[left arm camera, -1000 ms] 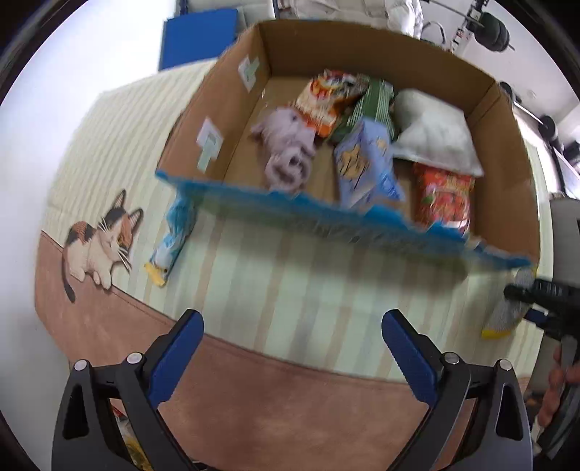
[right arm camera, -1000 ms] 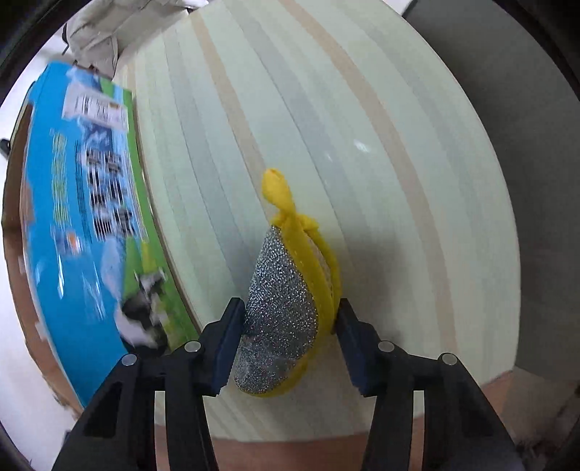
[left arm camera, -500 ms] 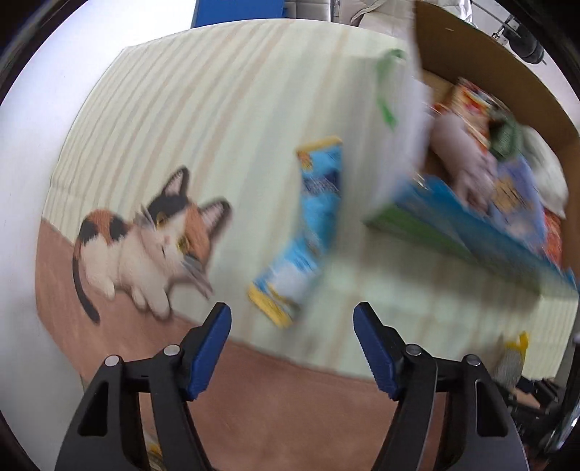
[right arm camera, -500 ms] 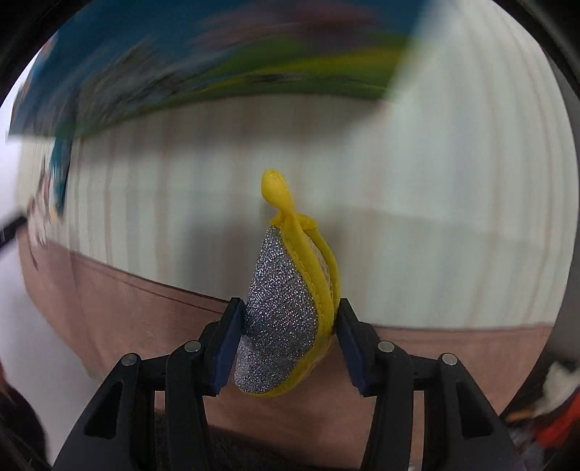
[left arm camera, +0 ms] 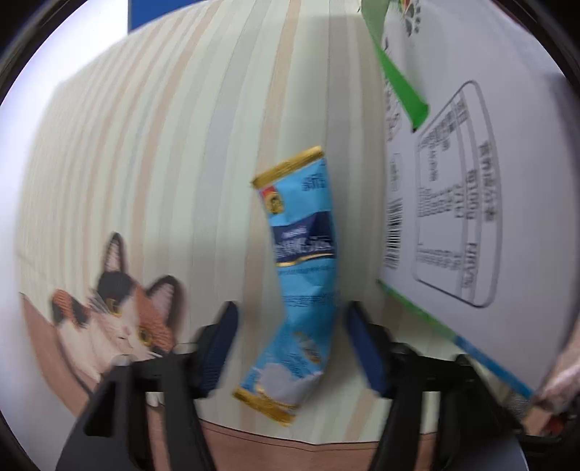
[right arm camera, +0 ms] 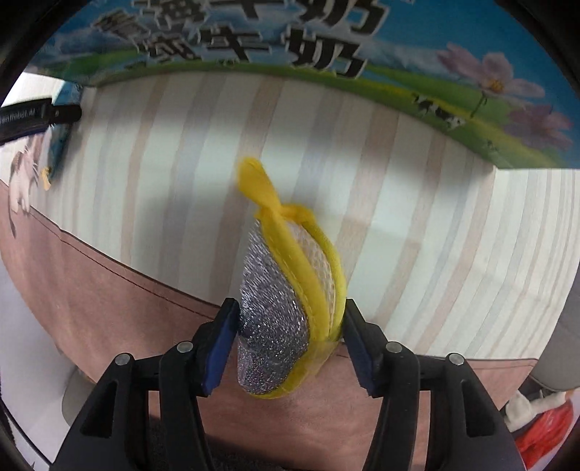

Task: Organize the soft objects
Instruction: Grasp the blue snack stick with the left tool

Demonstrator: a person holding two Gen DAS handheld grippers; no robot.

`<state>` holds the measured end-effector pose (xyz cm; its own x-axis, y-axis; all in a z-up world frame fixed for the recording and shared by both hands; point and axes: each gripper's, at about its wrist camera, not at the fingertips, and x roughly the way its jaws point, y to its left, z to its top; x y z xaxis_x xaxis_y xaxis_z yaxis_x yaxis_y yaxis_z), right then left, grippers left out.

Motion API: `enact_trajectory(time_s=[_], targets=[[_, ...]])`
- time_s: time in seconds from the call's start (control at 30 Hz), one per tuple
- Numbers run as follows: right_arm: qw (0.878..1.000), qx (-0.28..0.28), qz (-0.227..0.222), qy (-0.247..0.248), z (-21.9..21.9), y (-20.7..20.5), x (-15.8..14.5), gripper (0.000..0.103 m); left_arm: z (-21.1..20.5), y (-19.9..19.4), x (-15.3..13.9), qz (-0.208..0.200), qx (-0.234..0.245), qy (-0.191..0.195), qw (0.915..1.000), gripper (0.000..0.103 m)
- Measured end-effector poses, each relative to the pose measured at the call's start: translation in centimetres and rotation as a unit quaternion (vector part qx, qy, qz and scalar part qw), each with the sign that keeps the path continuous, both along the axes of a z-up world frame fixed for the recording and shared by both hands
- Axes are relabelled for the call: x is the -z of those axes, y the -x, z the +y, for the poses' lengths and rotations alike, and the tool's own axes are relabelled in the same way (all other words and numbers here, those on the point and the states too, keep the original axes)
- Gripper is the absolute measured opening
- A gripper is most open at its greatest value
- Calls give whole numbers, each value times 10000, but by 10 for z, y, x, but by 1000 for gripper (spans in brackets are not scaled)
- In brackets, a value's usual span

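A light-blue snack packet (left arm camera: 302, 275) with gold ends lies on the striped rug beside the cardboard box (left arm camera: 471, 174). My left gripper (left arm camera: 291, 344) is open, its blue pads on either side of the packet's lower half, not closed on it. My right gripper (right arm camera: 290, 333) is shut on a silver and yellow scrubbing sponge (right arm camera: 286, 311) and holds it above the rug, in front of the box's printed side (right arm camera: 326, 47). The packet also shows small at the far left of the right wrist view (right arm camera: 59, 141).
The striped rug (left arm camera: 152, 152) has a cat picture (left arm camera: 119, 315) and a brown border (right arm camera: 108, 290). A blue object (left arm camera: 145, 14) lies beyond the rug. The left gripper's body (right arm camera: 32, 116) shows in the right wrist view. Red and white items (right arm camera: 543, 416) sit at lower right.
My left gripper has swung left from the box, moved down over the blue packet and narrowed around it. My right gripper, still holding the sponge, has turned to face the box's printed side.
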<state>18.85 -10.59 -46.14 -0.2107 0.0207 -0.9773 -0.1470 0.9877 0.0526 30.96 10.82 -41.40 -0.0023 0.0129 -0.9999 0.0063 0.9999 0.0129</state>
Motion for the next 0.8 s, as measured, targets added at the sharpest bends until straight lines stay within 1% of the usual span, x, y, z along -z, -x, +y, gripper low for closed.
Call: enact_trajectory(time_s=[0.03, 0.07, 0.13, 0.23, 0.27, 0.4, 0.5, 0.6, 0.7, 0.77, 0.8], targets=[[10000, 1, -16, 32, 9, -7, 9, 62, 1, 1, 0, 28, -80, 131, 9999, 27], [10000, 1, -41, 57, 13, -2, 9, 62, 1, 2, 0, 46, -107, 74, 9999, 27], [9999, 42, -87, 97, 15, 1, 9, 61, 4, 8, 0, 20, -150, 87, 9998, 23], [9998, 75, -101, 150, -3, 9, 2, 58, 14, 24, 0, 92, -346, 248, 9991, 22], [9998, 93, -94, 130, -12, 5, -3, 57, 17, 31, -1, 113, -422, 303, 9986, 21], [9994, 298, -28, -156, -23, 15, -11, 55, 26, 63, -17, 28, -600, 553, 9967, 21], [9983, 363, -79, -447, -25, 24, -27, 54, 25, 84, -43, -163, -621, 806, 9947, 21], [9964, 346, -245, -734, -24, 31, -55, 54, 23, 103, -73, -422, -611, 1072, 9915, 21], [9933, 295, -498, -1002, -23, 33, -91, 54, 12, 113, -115, -729, -530, 1378, 9864, 21], [9907, 285, -644, -1163, -27, 30, -115, 54, 4, 115, -145, -960, -417, 1514, 9829, 21], [9893, 286, -727, -1230, -29, 25, -128, 54, 1, 107, -163, -1099, -325, 1602, 9804, 21]])
